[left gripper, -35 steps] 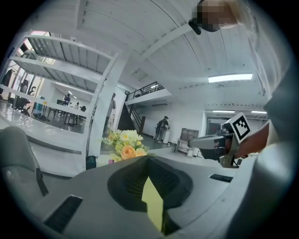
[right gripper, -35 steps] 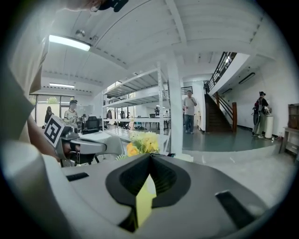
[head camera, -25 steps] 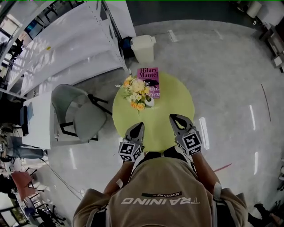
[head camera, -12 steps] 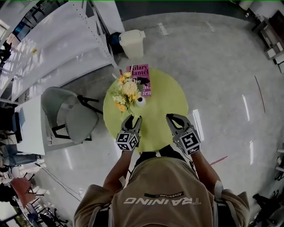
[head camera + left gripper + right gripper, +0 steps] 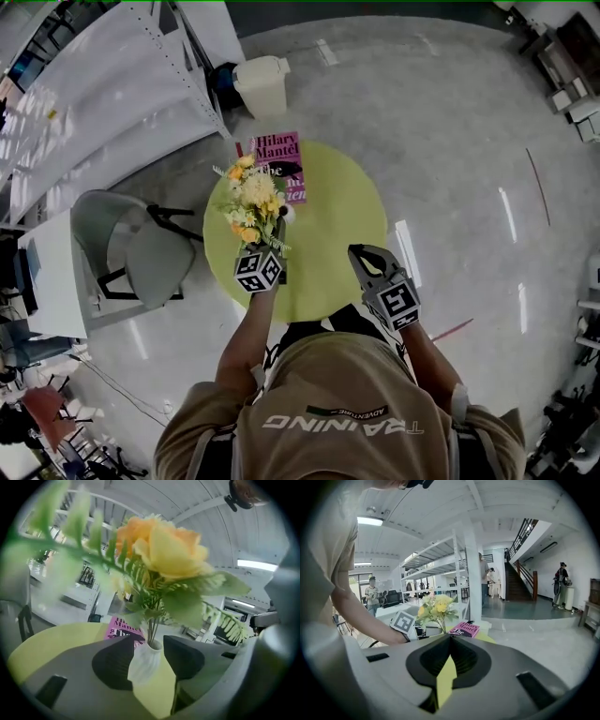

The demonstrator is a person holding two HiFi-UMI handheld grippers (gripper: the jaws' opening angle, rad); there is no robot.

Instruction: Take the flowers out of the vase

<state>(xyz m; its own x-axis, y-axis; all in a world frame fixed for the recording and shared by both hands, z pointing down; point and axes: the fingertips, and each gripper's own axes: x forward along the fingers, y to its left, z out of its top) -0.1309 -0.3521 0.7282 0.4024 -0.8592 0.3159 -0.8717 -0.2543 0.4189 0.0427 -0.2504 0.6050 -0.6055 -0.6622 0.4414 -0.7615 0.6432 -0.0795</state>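
one round surface (image 5: 342,220) carries the flowers (image 5: 251,197), stems upright in the white vase (image 5: 142,666). the left gripper (image 5: 148,644) is nearer the vase, and its jaws have just been opening wide, the vase's neck in their gap. the right gripper (image 5: 450,638), well apart from the vase, has jaws together.

Open office/lab hall w/ metal shelving (image 5: 436,557), staircase (image 5: 518,581), polished floor (image 5: 450,122), ppl (image 5: 371,592) standing about.
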